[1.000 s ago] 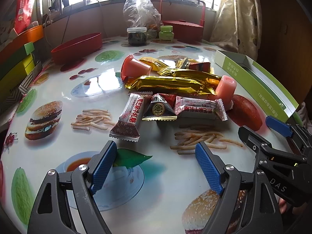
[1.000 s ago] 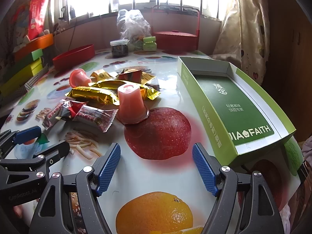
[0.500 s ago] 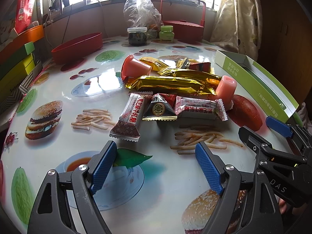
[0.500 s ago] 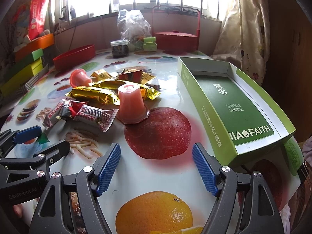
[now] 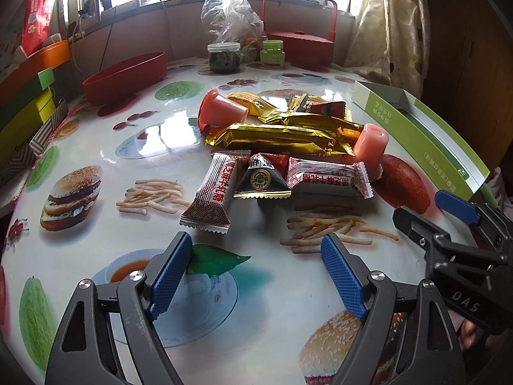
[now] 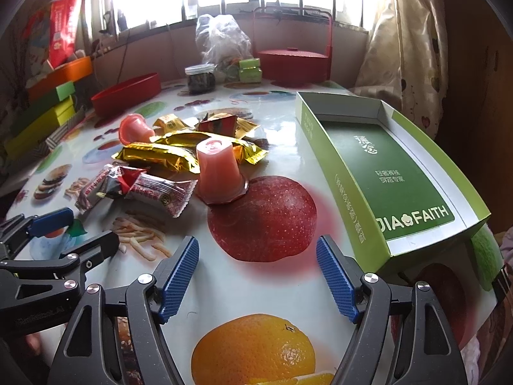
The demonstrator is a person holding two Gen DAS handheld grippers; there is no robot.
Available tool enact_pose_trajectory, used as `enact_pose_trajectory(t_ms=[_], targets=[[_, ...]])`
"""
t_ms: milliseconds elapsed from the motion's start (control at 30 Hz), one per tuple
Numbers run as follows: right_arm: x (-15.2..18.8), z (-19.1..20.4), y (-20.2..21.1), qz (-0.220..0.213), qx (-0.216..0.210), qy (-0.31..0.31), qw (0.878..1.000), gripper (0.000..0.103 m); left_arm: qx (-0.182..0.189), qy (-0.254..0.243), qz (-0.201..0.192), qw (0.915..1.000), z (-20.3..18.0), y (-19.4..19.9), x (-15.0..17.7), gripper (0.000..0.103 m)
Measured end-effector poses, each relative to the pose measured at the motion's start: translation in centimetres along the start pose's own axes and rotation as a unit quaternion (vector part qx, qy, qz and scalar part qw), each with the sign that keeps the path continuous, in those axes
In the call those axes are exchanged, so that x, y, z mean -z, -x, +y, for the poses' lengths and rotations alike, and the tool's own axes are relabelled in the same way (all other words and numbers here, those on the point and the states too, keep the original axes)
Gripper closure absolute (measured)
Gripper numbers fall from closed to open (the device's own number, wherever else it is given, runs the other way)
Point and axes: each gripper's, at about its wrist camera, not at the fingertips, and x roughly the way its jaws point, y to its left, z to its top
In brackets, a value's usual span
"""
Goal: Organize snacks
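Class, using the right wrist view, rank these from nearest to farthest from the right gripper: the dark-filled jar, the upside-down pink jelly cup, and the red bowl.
1. The upside-down pink jelly cup, just ahead of the right gripper, slightly left, at the printed apple's edge.
2. The red bowl, far left, beyond the snack pile.
3. The dark-filled jar, at the table's far end, left of centre.

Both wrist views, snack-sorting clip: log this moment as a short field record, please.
surface: table with printed food pictures
snacks: loose pile mid-table; gold foil bars, two red-and-white candy packs, triangular black packet
jelly cups: one standing upside down, one tipped on its side
container: open green box, nothing inside
left gripper: open, holding nothing
right gripper: open, holding nothing
progress: no snack in the box yet
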Motion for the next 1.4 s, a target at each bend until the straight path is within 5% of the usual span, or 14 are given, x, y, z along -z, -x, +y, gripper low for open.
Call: enact_pose_trajectory(t_ms=[633, 1000, 1167, 1400], targets=[[-5.5, 1.1, -1.6, -0.007, -0.05, 0.011, 0.999, 0.031, 0.031, 0.082, -0.001, 0.9961, 5.1, -0.4, -3.4, 0.02], [-6.4, 0.8, -3.4, 0.001, -0.057, -0.006, 0.998, 0.06, 0.02, 0.08, 0.015, 0.9965, 6.3, -2.1, -4.0, 0.021], [-6.4, 1.0, -3.7, 0.001, -0.064, -0.002, 0.998, 0.065, 0.02, 0.069, 0.019, 0.9972, 6.1, -2.5, -4.3, 0.026], [-6.4, 1.1, -4.0, 0.006, -0.07, -0.001, 0.998, 0.073, 0.026, 0.047, 0.021, 0.9984, 5.5, -2.9, -4.8, 0.047]])
